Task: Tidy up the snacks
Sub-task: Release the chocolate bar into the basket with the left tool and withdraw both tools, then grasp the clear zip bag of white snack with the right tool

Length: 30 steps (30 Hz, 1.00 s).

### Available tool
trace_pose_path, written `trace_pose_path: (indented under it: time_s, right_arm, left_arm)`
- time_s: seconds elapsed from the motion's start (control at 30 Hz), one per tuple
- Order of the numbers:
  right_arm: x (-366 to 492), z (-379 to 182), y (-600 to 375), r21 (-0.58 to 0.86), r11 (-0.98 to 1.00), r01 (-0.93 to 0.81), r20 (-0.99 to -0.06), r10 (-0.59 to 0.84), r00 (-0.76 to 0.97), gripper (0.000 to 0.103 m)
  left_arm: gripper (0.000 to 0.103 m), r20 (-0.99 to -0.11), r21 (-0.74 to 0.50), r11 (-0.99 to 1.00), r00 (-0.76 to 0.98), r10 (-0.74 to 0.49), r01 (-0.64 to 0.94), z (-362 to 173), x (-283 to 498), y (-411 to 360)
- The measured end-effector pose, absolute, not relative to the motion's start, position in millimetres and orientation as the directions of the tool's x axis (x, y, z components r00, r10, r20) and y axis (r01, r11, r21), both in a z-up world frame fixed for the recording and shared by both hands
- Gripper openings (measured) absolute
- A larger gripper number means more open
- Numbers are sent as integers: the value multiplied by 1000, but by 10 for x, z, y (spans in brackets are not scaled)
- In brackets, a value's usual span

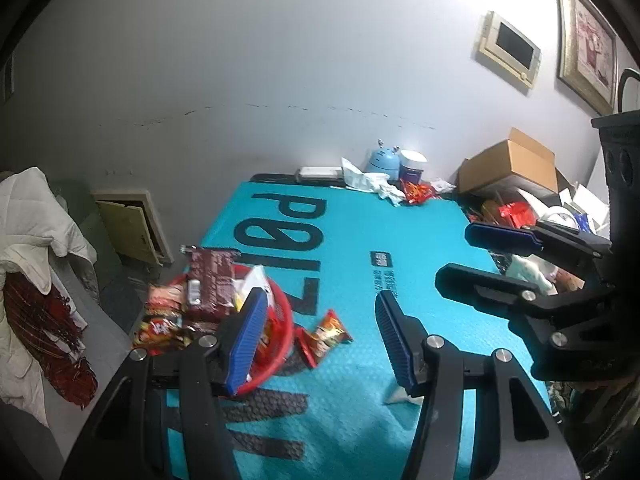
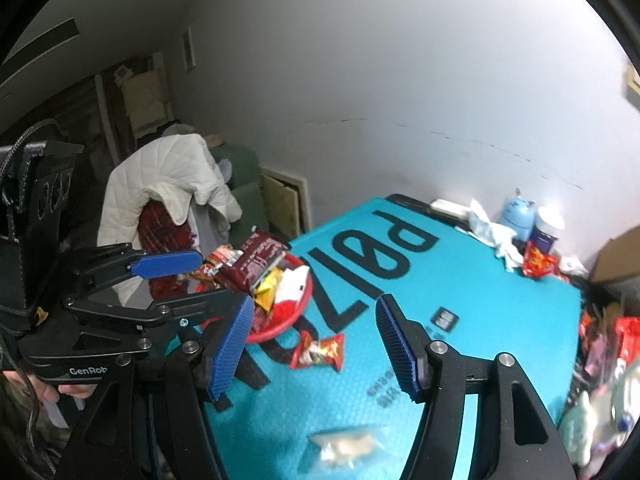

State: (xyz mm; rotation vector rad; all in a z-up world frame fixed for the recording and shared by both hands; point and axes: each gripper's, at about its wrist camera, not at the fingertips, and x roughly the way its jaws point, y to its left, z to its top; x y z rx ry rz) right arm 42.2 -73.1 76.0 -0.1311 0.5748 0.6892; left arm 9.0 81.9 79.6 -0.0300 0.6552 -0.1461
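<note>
Two empty tongs (image 1: 320,336) (image 2: 316,348) hover, seemingly above snack packet (image 2: 318,350).

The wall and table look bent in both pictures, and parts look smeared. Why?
Left wrist view: a fisheye lens bows the teal table; glare whitens the top wall. Right wrist view: same bowing, and the pale packet and right edge are blurred.

Dim bluish light, fisheye edges, slight blur
</note>
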Motion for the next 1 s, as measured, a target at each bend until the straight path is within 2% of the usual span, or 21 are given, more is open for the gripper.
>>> trace_pose_path:
  time_s: [0.57,1.0]
  right_arm:
    - [47,314,-1260,155,834,-530,-590,508,627,66]
    - [2,-166,-1385,228,854,-467,-656,489,575,66]
  left_arm:
    - [55,-689,-137,970,684,-240,203,331,-183,360]
    - [55,-753,-209,958,593,-285,196,-123,-165,317]
